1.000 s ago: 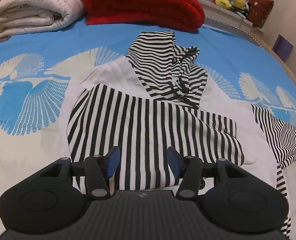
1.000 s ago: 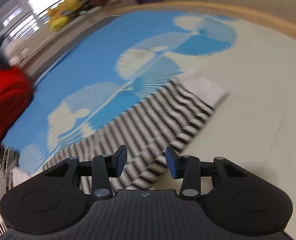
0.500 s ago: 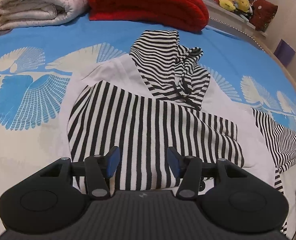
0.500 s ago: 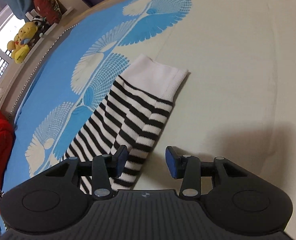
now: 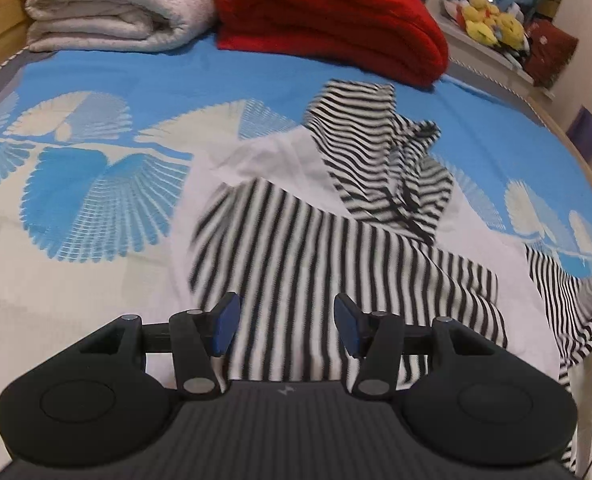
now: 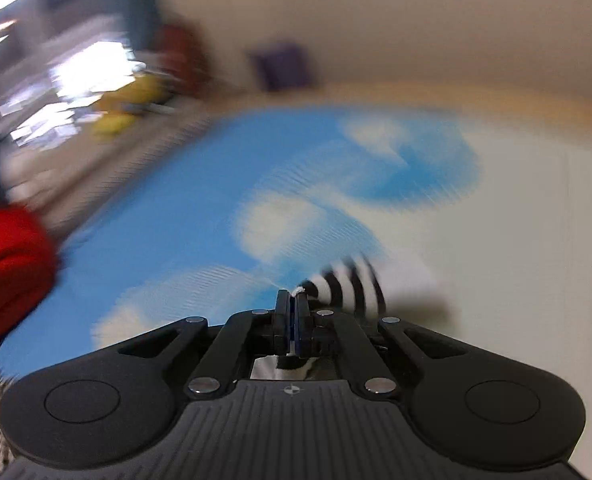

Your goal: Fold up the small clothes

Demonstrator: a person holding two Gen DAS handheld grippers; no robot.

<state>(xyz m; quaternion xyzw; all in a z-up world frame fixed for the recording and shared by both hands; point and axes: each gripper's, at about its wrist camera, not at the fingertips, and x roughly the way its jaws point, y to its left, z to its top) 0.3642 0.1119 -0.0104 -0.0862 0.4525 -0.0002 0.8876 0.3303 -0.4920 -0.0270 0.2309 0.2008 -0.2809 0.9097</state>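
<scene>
Right gripper (image 6: 292, 300), frame centre, pinches the striped sleeve (image 6: 347, 284). Left gripper (image 5: 286, 320), jaws parted and empty, hovers over the striped hoodie (image 5: 296, 260) at lower centre.

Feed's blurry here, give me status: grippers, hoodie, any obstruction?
Right gripper shut on sleeve, lifting. Left gripper open over hoodie, empty. Nothing in the way.

A home bedroom — a bed under a blue-and-cream fan-print cotton sheet (image 5: 96, 92), folded red knitted blanket (image 5: 327, 12), yellow plush toys (image 5: 487, 22).
</scene>
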